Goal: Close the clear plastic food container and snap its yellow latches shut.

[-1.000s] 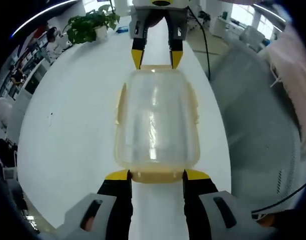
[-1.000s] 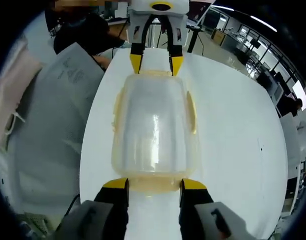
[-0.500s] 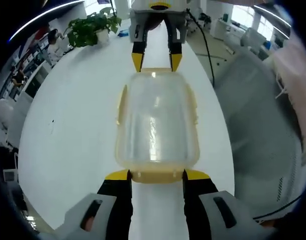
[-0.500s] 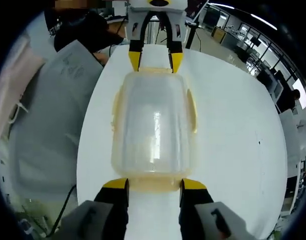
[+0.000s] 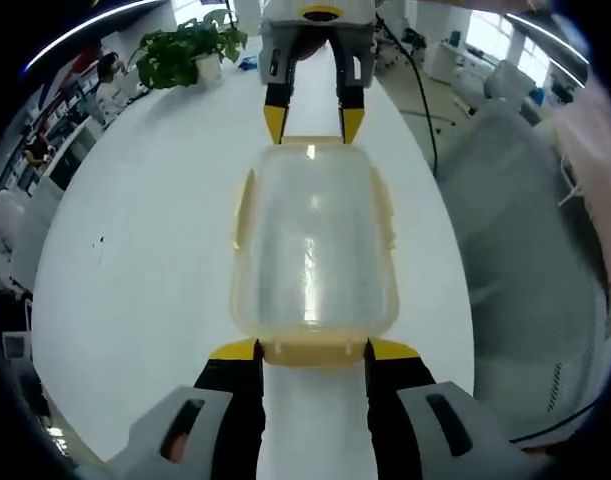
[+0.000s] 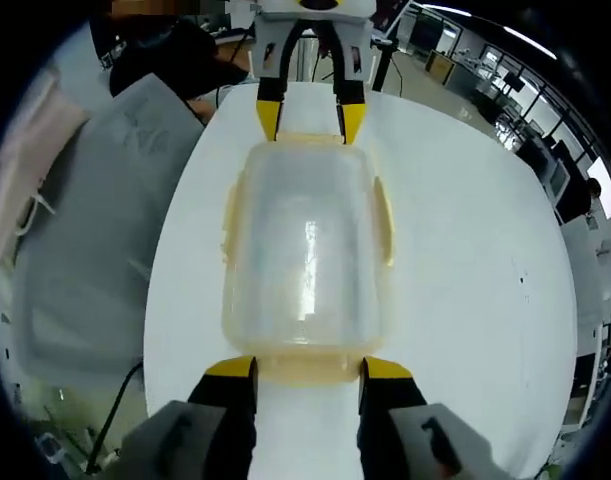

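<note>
Container [image 5: 313,250] with lid on is seen on the white table [image 5: 145,260], flanked endwise by left gripper [image 5: 312,349] and right gripper [image 6: 297,368], jaws parted, nothing gripped. Risk judged: uneven end pressure could skid it, leaving yellow latches [image 5: 241,205] unsnapped.

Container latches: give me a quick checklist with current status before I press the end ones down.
1. Lid on the clear container: ok, seated over the base.
2. Left gripper at the near end latch: ok, jaws straddle it.
3. Right gripper at the opposite end: ok, jaws open.
4. Side latches: cannot tell if snapped.
5. Container flat on the white table: ok.
6. End latches locked: cannot tell.
</note>
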`<state>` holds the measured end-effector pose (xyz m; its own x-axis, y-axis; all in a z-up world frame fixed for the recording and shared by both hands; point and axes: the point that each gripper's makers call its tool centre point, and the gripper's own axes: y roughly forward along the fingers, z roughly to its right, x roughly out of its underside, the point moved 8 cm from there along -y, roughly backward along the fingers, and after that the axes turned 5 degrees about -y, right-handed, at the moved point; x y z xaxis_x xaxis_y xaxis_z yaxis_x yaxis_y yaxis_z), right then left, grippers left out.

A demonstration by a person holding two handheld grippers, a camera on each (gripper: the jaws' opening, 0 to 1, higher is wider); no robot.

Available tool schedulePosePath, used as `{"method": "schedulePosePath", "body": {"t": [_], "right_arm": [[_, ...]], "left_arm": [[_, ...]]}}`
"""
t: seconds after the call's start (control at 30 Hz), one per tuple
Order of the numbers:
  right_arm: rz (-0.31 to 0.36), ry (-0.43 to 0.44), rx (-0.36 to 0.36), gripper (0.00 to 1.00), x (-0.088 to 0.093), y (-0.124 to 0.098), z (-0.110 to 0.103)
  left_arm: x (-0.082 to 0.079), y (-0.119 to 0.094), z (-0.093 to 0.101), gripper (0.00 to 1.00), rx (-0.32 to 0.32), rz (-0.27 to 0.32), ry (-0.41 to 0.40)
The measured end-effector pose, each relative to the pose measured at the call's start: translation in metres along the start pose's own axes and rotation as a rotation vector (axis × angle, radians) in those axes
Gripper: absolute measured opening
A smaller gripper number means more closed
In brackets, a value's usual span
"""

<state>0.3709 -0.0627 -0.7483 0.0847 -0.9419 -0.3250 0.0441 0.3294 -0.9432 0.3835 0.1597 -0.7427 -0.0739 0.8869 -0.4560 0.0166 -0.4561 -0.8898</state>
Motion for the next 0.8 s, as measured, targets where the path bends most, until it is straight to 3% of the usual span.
{"method": "schedulePosePath", "body": {"t": [0.33,0.8], "right_arm": [[0.009,0.007,-0.002,0.37,0.001,0.008,0.001],[0.015,0.032,0.009,0.39,0.004,0.011,-0.003]], "left_arm": [[0.007,0.013,-0.003,0.37,0.016,-0.020,-0.017],[0.014,0.012,-0.004,0.38,0.027,0.029,-0.014]]}}
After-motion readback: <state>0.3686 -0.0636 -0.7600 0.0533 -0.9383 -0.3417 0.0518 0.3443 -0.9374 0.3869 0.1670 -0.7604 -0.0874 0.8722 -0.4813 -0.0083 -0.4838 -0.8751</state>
